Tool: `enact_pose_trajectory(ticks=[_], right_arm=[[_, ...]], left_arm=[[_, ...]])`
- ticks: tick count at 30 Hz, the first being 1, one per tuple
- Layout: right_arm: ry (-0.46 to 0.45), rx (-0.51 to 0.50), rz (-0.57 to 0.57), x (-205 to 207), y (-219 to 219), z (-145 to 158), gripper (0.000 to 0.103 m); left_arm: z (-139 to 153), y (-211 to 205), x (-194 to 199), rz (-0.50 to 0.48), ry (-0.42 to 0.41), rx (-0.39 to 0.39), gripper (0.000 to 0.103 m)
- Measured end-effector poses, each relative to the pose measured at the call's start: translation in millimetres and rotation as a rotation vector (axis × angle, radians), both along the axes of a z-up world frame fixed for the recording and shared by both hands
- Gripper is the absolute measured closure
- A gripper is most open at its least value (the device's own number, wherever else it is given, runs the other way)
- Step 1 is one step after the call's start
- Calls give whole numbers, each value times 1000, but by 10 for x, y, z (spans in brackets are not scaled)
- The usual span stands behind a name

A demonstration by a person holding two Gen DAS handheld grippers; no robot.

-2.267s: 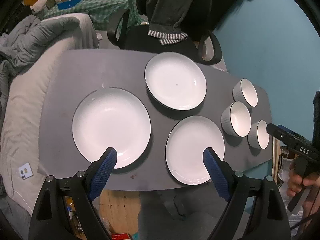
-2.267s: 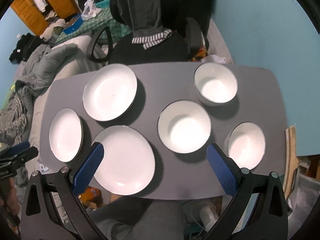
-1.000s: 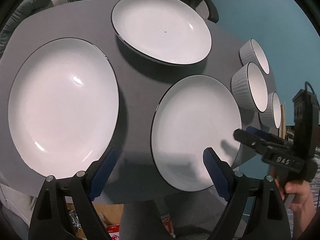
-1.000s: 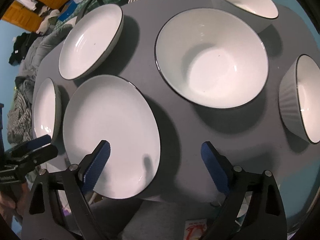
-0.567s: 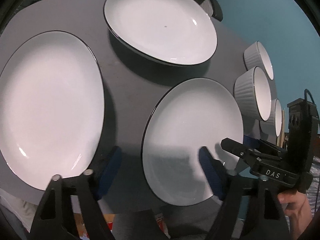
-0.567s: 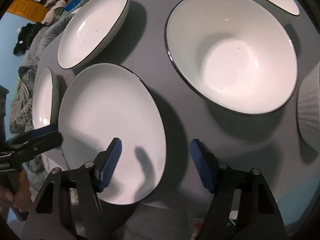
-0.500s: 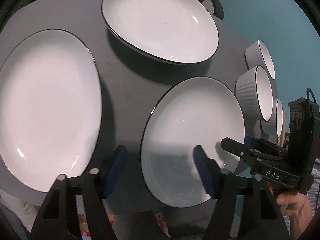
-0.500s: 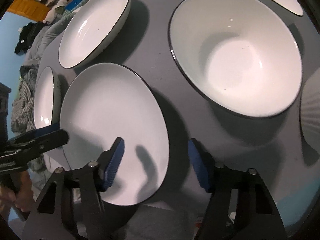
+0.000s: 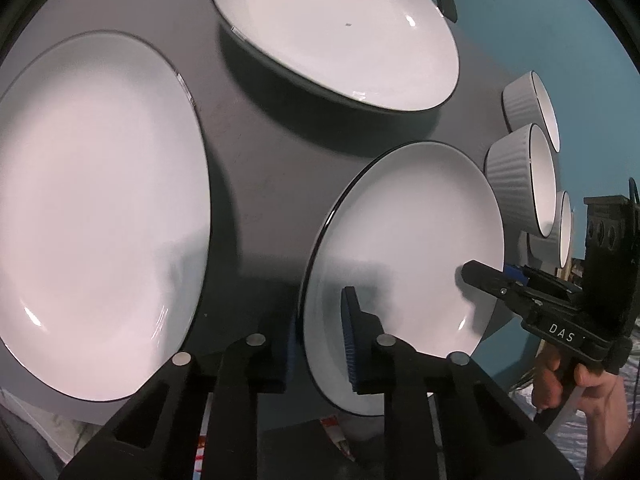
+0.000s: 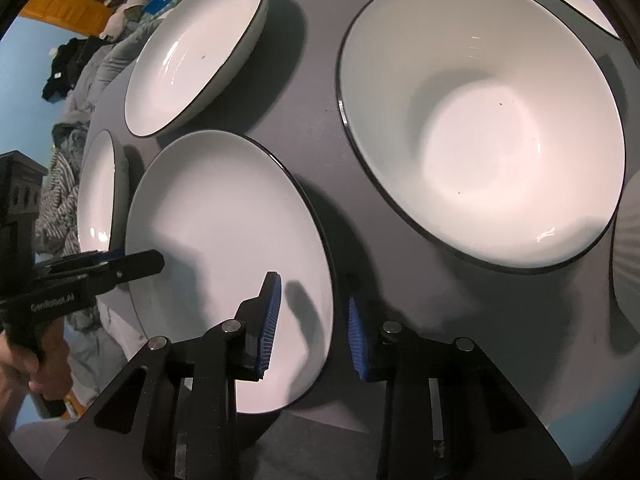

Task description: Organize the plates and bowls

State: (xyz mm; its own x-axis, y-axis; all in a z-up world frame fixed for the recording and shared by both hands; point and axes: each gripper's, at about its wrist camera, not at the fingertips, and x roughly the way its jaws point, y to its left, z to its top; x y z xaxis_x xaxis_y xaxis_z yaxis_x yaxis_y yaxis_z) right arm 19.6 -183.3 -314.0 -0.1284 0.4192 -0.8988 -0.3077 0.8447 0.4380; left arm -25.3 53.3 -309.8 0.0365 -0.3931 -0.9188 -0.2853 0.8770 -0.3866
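A white plate with a dark rim lies at the near edge of the grey table. My left gripper straddles its near left rim, one pad outside and one over the plate, and its jaws are closing with a small gap still showing. My right gripper straddles the plate's opposite near rim, also closing, with its pads clear of the rim. Each gripper shows in the other's view: the right gripper, the left gripper.
A larger plate lies to the left and a deeper plate at the back. Three ribbed bowls stand in a row on the right, the middle bowl close by. A hand holds the right gripper.
Both grippers have come down onto the near plate. Their jaws have narrowed from wide open to a slim gap around its rim. The plate has not moved.
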Motion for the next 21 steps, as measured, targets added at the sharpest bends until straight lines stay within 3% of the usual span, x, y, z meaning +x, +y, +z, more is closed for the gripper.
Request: enact_pose_trajectory(ticks=[8, 16, 21], right_arm=[[-22, 14, 38, -13, 25, 21, 76], [67, 42, -20, 122, 45, -40, 90], [96, 42, 8, 113, 111, -61, 90]], left_arm=[[-80, -36, -56, -17, -12, -29, 89], [-92, 10, -78, -80, -22, -43, 90], [-111, -73, 28, -102, -7, -59, 90]])
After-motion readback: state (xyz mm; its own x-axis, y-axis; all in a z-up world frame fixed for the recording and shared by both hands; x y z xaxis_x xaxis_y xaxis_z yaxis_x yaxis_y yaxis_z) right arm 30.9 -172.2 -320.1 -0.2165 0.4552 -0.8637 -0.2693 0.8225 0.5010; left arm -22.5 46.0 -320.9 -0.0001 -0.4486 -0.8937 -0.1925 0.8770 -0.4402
